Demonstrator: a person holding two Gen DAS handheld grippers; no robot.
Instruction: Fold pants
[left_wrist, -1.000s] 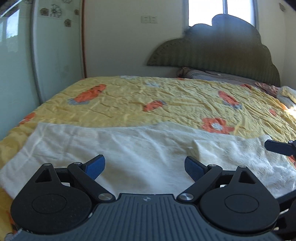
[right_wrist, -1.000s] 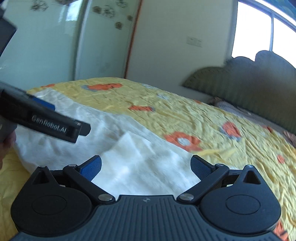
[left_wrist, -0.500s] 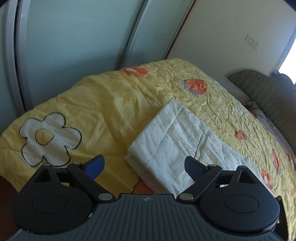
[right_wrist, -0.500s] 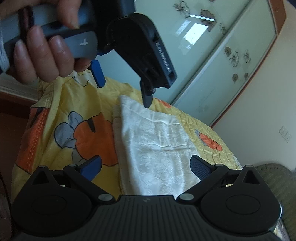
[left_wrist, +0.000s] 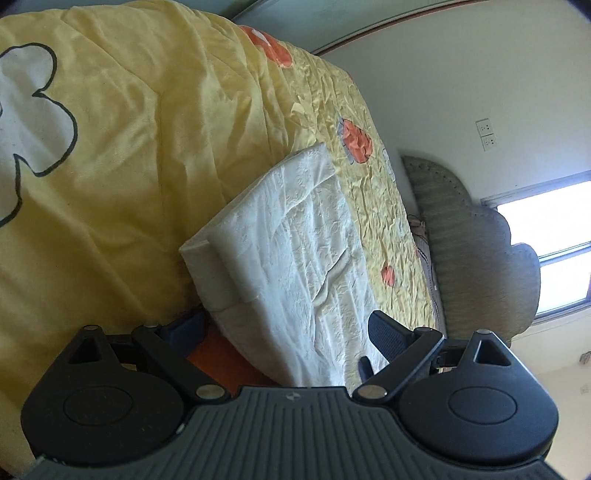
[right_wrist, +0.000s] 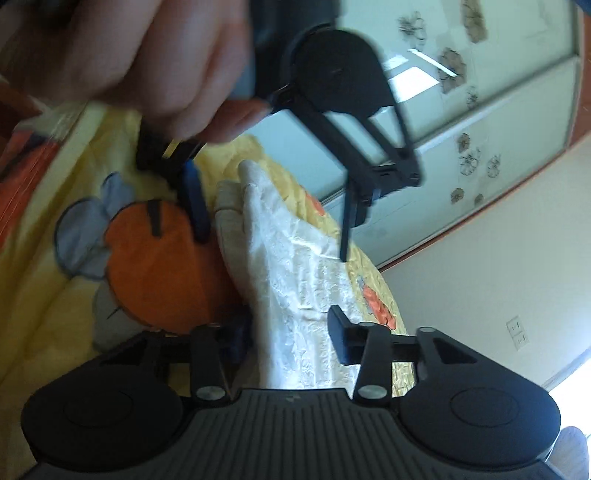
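**Both grippers straddle the pants at the bed's edge**

The white pants (left_wrist: 295, 236) are seen lying in a long, already doubled strip on the yellow flowered bedspread (left_wrist: 129, 147), one end right at the edge of the bed where the cover drops away. That near end is straddled by the left gripper (left_wrist: 284, 328): its jaws are spread wide, one blue pad tucked down beside the underside of the cloth, the other out over the top layer. Nothing is clamped yet.

From the right wrist view, the right gripper (right_wrist: 288, 339) is found further along the same strip, jaws released too but set closer together, with the textured fabric running up between them. Whether cloth is touched by either pad cannot be told. The person's left hand (right_wrist: 147, 55), blurred, is caught overhead with the left gripper in it.

The step in hand is judged to be the pinch ahead of another fold.

Risks from here: the strip is layered, so only the upper ply might be caught if the lower pad fails to slip beneath, and the fold would peel apart on lifting. Bedspread could be gathered in with the pants, since the cover is loose and wrinkled right there. And with the end hanging at the edge, a missed closure could let the cloth slide off the bed.
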